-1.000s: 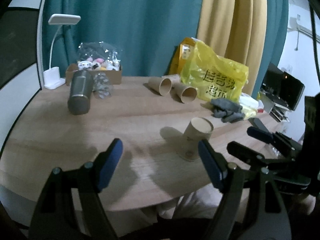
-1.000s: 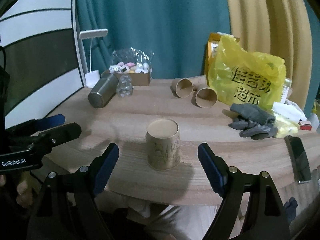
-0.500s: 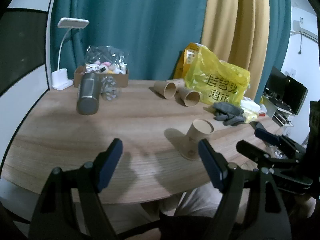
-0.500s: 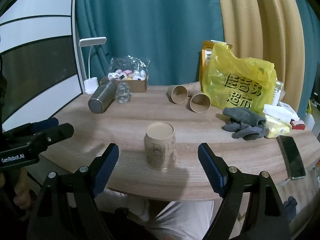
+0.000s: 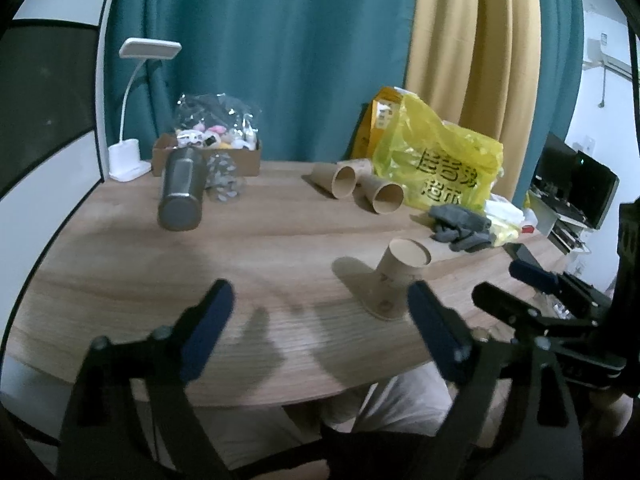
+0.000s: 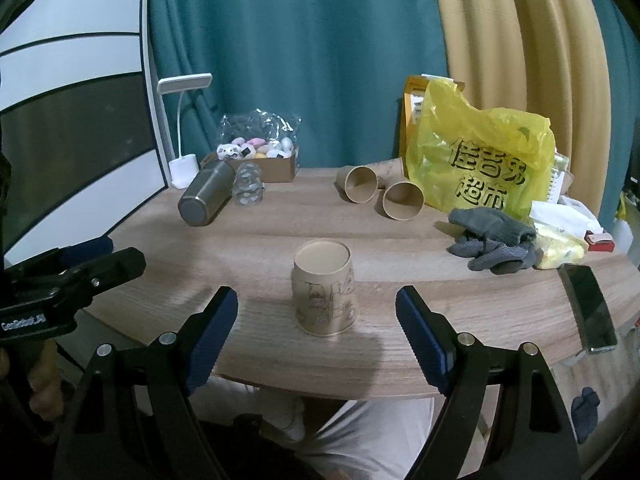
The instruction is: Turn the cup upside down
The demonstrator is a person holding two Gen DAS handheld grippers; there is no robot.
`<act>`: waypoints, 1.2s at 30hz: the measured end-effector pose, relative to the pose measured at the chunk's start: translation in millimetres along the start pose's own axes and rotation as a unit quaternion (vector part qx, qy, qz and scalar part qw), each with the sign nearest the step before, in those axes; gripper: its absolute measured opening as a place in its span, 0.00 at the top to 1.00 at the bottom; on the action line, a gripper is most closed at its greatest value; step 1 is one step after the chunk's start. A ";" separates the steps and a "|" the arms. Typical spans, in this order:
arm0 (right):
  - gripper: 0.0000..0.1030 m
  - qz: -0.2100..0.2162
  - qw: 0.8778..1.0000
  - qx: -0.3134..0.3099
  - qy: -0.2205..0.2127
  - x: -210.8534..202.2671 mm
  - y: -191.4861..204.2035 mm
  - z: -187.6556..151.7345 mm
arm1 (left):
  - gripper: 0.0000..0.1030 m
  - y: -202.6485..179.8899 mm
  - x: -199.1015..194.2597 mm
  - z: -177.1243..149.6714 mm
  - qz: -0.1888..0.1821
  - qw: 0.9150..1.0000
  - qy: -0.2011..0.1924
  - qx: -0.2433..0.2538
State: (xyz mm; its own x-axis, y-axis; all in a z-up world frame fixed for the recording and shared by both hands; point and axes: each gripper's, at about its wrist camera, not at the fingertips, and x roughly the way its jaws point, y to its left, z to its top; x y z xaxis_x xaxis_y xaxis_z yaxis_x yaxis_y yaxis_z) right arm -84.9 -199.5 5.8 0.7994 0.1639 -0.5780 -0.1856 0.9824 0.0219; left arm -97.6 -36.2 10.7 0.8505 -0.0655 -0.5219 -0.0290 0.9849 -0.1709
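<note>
A paper cup point(image 6: 324, 288) is stood upside down, wide rim on the table point(image 6: 400, 248), near the front edge; it is seen between the spread fingers of the right gripper point(image 6: 316, 332), which is held wide apart and grips nothing; the left gripper point(image 5: 320, 328) is likewise spread wide and empty, with the cup point(image 5: 394, 278) beside its right finger; two more cups point(image 6: 380, 194) are laid on their sides near a yellow bag point(image 6: 480, 160).

A flask point(image 6: 207, 198) lies near the table's point(image 6: 400, 248) far left edge. Gloves point(image 6: 490, 238) and a phone point(image 6: 588, 308) lie at its right edge.
</note>
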 end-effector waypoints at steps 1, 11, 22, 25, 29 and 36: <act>0.19 -0.001 1.000 0.000 0.000 0.5 0.4 0.0 | 0.11 0.6 -0.8 0.0 0.000 1.000 -0.002 0.000; 0.18 0.001 1.000 0.002 0.001 0.9 2.0 -0.4 | 0.11 1.6 -0.8 0.6 0.002 1.000 -0.002 0.000; 0.18 0.002 1.000 0.003 0.003 1.9 4.5 -1.8 | 0.11 1.3 -0.5 1.4 -0.001 1.000 0.000 0.001; 0.18 0.004 1.000 0.004 0.005 2.0 4.5 -2.1 | 0.11 1.2 -0.6 1.7 0.000 1.000 -0.001 0.001; 0.18 0.003 1.000 0.004 0.003 1.9 5.1 -2.1 | 0.11 2.1 -0.5 1.7 0.003 1.000 -0.001 0.000; 0.18 0.004 1.000 0.004 0.005 2.1 4.8 -1.6 | 0.11 3.6 0.5 0.6 0.003 1.000 -0.001 -0.003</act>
State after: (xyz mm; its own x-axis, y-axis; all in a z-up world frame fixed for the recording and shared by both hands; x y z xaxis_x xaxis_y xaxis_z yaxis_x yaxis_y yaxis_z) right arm -85.1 -194.6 3.3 0.7921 0.1705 -0.5861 -0.1869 0.9818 0.0331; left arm -97.0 -32.5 10.4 0.8510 -0.0586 -0.5220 -0.0376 0.9844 -0.1718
